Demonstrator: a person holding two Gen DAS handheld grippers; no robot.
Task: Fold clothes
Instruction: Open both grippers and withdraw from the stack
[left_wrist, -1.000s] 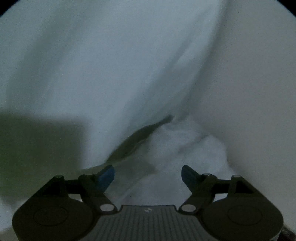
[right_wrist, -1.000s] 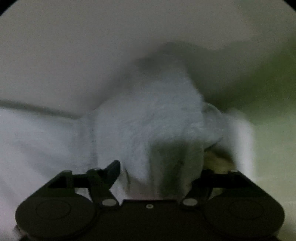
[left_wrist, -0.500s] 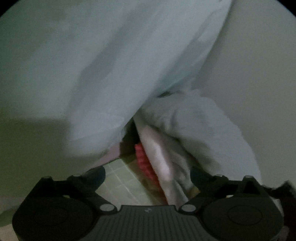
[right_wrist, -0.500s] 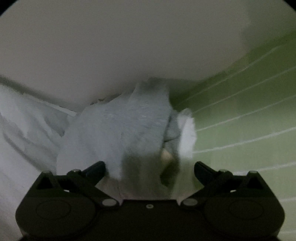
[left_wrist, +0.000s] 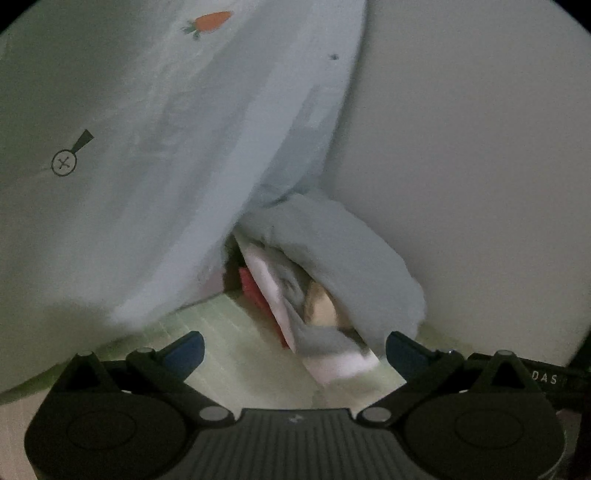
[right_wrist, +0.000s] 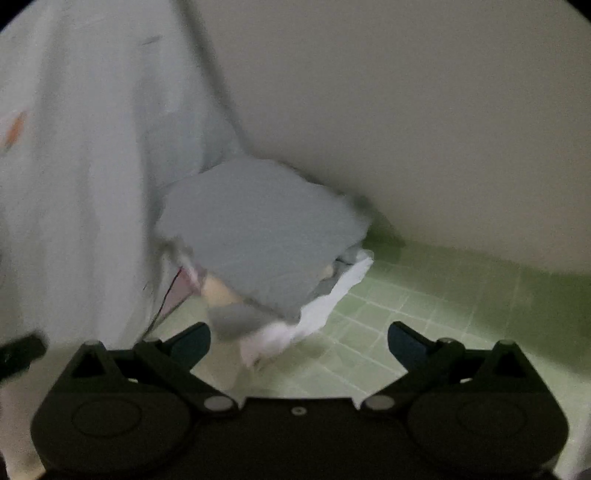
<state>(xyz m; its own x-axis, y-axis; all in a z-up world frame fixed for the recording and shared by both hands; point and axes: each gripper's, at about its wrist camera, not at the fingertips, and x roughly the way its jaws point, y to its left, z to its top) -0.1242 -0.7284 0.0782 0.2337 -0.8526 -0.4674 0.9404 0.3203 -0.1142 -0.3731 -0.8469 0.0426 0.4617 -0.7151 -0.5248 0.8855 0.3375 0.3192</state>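
Endwise, folded stack (left_wrist: 332, 266) toward wall (left_wrist: 480, 147).

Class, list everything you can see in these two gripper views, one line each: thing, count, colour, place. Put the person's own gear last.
Folded clothes stack: one, grey on top with white, pink and red layers beneath, on the green surface in the corner by the wall.
Printed fabric: one, pale blue-white with an orange carrot print, hanging or draped left of the stack.
Checked surface: one, light green with pale lines, under the stack.
Wall: one, off-white, behind the stack.
Left gripper: one, black with blue pads, jaws open and empty, near the stack.
Right gripper: one, black, jaws open and empty, near the stack.
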